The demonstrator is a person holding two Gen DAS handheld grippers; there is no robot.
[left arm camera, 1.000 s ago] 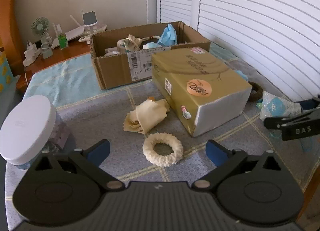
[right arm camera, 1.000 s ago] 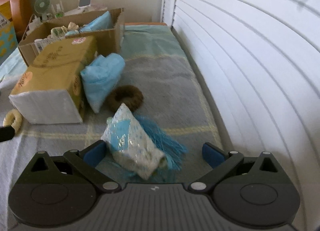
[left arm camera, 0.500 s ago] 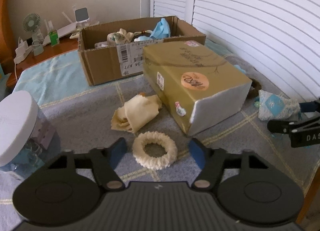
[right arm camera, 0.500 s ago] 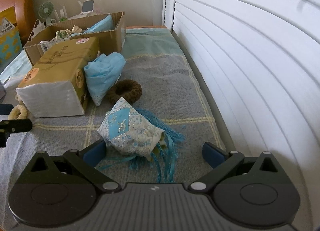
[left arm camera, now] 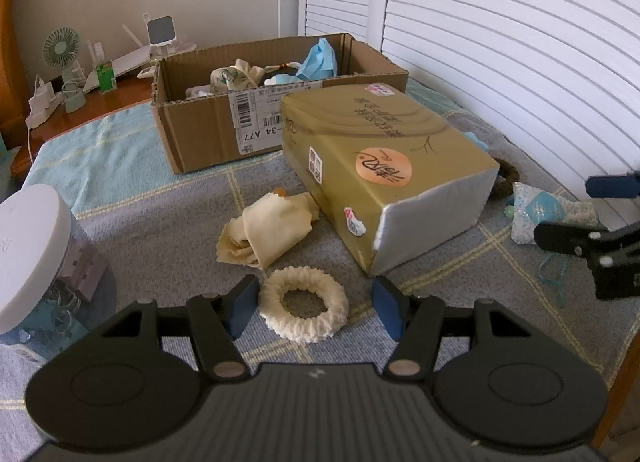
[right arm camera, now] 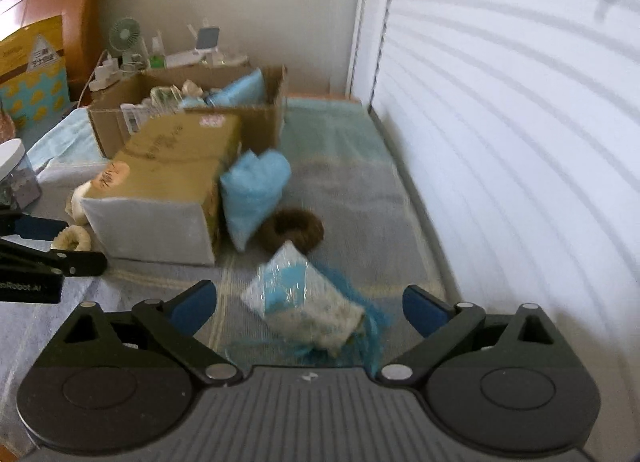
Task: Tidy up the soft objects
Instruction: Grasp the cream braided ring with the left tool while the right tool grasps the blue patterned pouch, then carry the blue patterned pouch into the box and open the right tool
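While the left gripper [left arm camera: 310,308], half-narrowed since a second ago, brackets the white ring [left arm camera: 303,304] unpinched, the right gripper [right arm camera: 310,304] starts closing around the tasselled pouch [right arm camera: 304,302]

Left of the gold tissue pack [left arm camera: 384,166] stands a white-lidded jar [left arm camera: 28,250]; behind it, a small fan [left arm camera: 61,48] and perhaps chargers.

Each gripper, left gripper [left arm camera: 313,308] and right gripper [right arm camera: 310,307], has a ribbed dark grey body, two round black discs, black linkage arms on silver pivot pins, and blue pads [left arm camera: 239,310]. White lettering marks one side.
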